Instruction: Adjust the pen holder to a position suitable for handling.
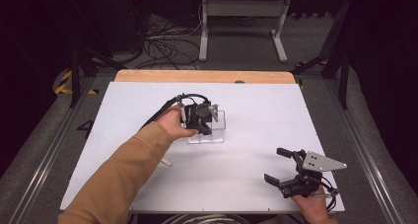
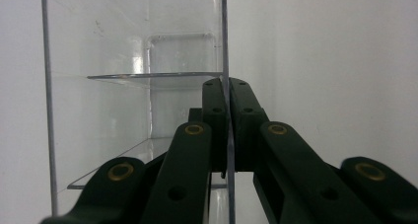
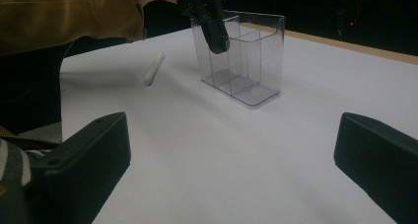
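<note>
Clear plastic organiser box [image 1: 213,128]: a transparent rectangular container with inner dividers, standing upright near the middle of the white table top [image 1: 246,184], its long axis running across the table.
Your left gripper [image 1: 199,116]: comes down from above, its jaws pressed together on one thin clear wall of the box; in the left gripper view [image 2: 227,135] that wall runs straight up between them.
Your right gripper [image 1: 286,167]: spread wide and holding nothing, low over the table's near right corner, well apart from the box, which lies ahead of it and to its left.
Nearer hand: the left, already gripping the box.
White stick [image 3: 153,68]: a short chalk-like rod lying flat on the table, near the box on the left arm's side.
Obstacles: I judge none between the right gripper and the box; your tan sleeve [image 1: 123,179] crosses the near left.
</note>
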